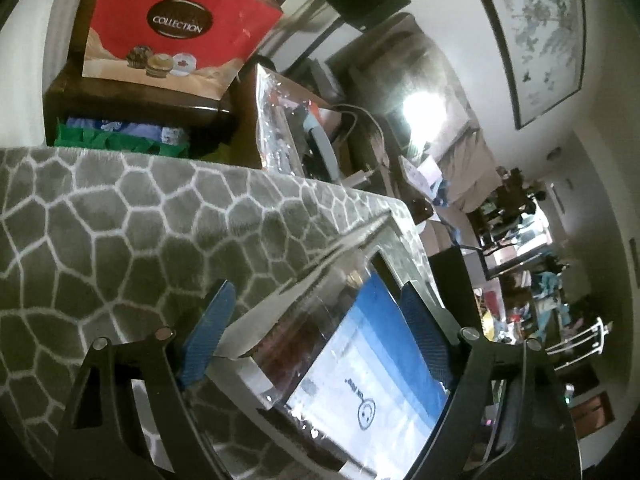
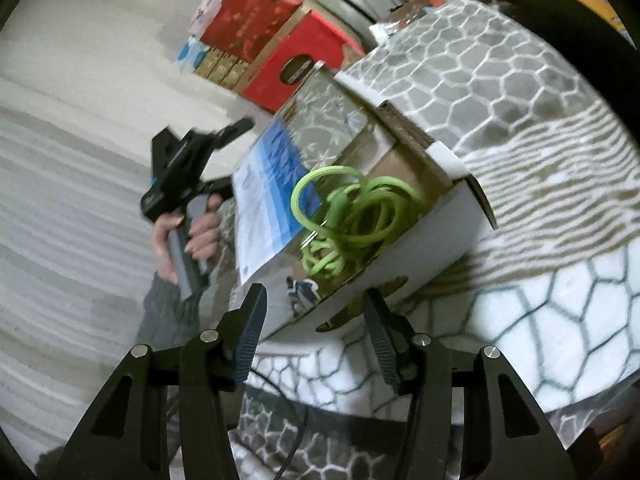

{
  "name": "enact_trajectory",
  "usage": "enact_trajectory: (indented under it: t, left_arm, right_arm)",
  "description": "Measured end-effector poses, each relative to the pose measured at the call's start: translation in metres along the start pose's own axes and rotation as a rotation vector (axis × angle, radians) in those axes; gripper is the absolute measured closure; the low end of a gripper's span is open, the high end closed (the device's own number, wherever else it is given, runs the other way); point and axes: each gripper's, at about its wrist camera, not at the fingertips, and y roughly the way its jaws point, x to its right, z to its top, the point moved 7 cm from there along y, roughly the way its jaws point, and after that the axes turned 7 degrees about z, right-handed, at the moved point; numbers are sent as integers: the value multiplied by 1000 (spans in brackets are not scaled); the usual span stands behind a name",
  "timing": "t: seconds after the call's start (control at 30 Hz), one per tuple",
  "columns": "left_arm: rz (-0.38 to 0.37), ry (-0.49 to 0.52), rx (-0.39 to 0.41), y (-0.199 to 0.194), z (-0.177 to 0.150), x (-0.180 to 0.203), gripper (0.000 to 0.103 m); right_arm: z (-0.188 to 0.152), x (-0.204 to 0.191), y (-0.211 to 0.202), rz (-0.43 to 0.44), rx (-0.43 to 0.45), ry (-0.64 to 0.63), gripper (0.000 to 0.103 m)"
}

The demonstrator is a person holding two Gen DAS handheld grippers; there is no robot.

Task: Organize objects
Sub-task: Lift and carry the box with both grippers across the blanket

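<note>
Through the left wrist camera, my left gripper (image 1: 316, 340) stands wide, its blue pads either side of the blue-and-white packet (image 1: 372, 364) that sits in the cardboard box (image 1: 256, 336). The right-hand pad looks to lie against the packet's edge, while the left-hand pad sits outside the box flap, so I read the jaws as released, not yet pressing. The box rests on the grey honeycomb-patterned blanket (image 1: 120, 216). Beyond the box, past the blanket's far edge, stands a red gift bag (image 1: 176, 28) on a dark wooden stand.

Through the right wrist camera, I see the same box (image 2: 432, 232) tipped toward me on the blanket (image 2: 500, 80), with the packet (image 2: 268, 196) leaning at the box's left end and a coiled green cord (image 2: 348, 216) inside the box beside it. A hand (image 2: 192, 232) holds the left gripper (image 2: 224, 156) just left of the box, its fingers reaching toward the packet. My right gripper (image 2: 316, 332) is half open with the near wall of the box between its fingertips; whether the pads actually press on the cardboard I cannot tell.

I judge the step in hand to be taking the packet out of, or seating it in, the box. Next I would need the left jaws to close squarely on the packet alone, clear of the flap, while the right steadies the box.
</note>
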Motion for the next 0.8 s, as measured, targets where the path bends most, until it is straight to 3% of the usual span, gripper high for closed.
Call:
enact_trajectory:
  t: [0.2, 0.3, 0.53, 0.67, 0.8]
  left_arm:
    - [-33, 11, -20, -15, -28, 10, 22]
    - [-9, 29, -6, -26, -47, 14, 22]
    - [-115, -126, 82, -57, -73, 12, 22]
    - [-105, -171, 122, -65, -81, 11, 22]
    - [-96, -205, 127, -63, -79, 6, 22]
  right_arm:
    - [28, 22, 5, -82, 25, -10, 51]
    - [39, 28, 12, -111, 10, -30, 52]
    - [61, 39, 4, -252, -1, -158, 55]
    - [76, 42, 13, -351, -25, -231, 56]
    - [84, 43, 19, -370, -32, -262, 56]
